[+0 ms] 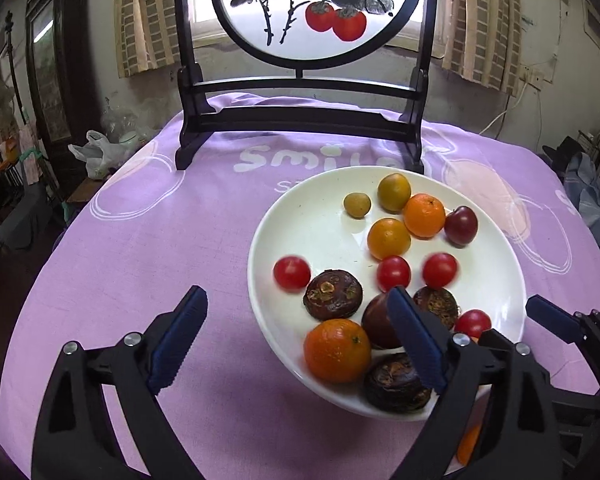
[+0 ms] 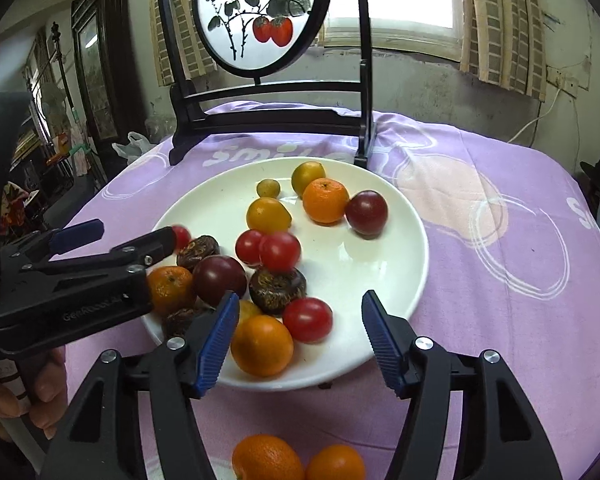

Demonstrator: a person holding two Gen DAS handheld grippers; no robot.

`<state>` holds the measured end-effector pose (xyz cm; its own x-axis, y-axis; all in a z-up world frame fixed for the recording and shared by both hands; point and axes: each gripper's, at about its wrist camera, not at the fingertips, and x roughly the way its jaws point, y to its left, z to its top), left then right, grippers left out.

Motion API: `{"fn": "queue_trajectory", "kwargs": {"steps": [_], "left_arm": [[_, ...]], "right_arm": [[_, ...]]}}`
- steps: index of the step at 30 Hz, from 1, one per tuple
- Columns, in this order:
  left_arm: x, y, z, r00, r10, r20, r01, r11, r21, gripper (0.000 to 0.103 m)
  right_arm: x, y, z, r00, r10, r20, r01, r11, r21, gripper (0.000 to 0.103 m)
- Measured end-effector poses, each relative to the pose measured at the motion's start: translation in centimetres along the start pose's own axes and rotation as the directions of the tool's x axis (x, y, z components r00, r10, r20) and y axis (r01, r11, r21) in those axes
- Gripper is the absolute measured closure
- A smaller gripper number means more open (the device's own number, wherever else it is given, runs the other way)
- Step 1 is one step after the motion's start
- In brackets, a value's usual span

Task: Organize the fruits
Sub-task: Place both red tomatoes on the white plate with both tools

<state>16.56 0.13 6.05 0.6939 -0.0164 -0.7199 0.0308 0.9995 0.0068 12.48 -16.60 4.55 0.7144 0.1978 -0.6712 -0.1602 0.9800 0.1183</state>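
A white plate (image 1: pixel 324 200) (image 2: pixel 380 272) on the purple cloth holds several fruits: red cherry tomatoes (image 1: pixel 393 273) (image 2: pixel 307 319), oranges (image 1: pixel 337 350) (image 2: pixel 325 200), dark plums (image 1: pixel 461 225) (image 2: pixel 366 213) and brown water chestnuts (image 1: pixel 333 294) (image 2: pixel 277 289). My left gripper (image 1: pixel 300 340) is open and empty at the plate's near left rim; it also shows at the left of the right wrist view (image 2: pixel 116 236). My right gripper (image 2: pixel 298 340) is open and empty, its fingers over the plate's near edge. Two oranges (image 2: pixel 267 460) (image 2: pixel 335 462) lie on the cloth below it.
A dark wooden stand with a round painted persimmon screen (image 1: pixel 316 12) (image 2: pixel 260 20) stands on the table behind the plate. A white plastic bag (image 1: pixel 100 152) lies off the table's left. Purple cloth (image 1: pixel 160 248) (image 2: pixel 500 240) lies open left and right of the plate.
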Motion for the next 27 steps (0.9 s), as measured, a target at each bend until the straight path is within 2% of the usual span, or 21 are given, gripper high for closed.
{"fn": "queue_trajectory", "kwargs": {"steps": [11, 15, 27], "left_arm": [[-2.6, -0.9, -1.9, 1.000, -0.031, 0.006, 0.031, 1.000, 0.005, 0.013], [-3.8, -1.0, -3.2, 0.999, -0.038, 0.018, 0.039, 0.999, -0.003, 0.009], [-5.5, -1.2, -7.4, 0.998, -0.065, -0.004, 0.065, 0.998, 0.002, 0.009]], "right_arm": [[-3.3, -2.4, -2.4, 1.000, -0.020, 0.014, 0.019, 0.999, 0.030, 0.035], [-4.5, -2.9, -3.5, 0.999, -0.029, 0.018, 0.028, 0.999, 0.036, 0.035], [-7.0, -4.3, -8.6, 0.999, -0.038, -0.015, 0.039, 0.998, 0.049, 0.034]]}}
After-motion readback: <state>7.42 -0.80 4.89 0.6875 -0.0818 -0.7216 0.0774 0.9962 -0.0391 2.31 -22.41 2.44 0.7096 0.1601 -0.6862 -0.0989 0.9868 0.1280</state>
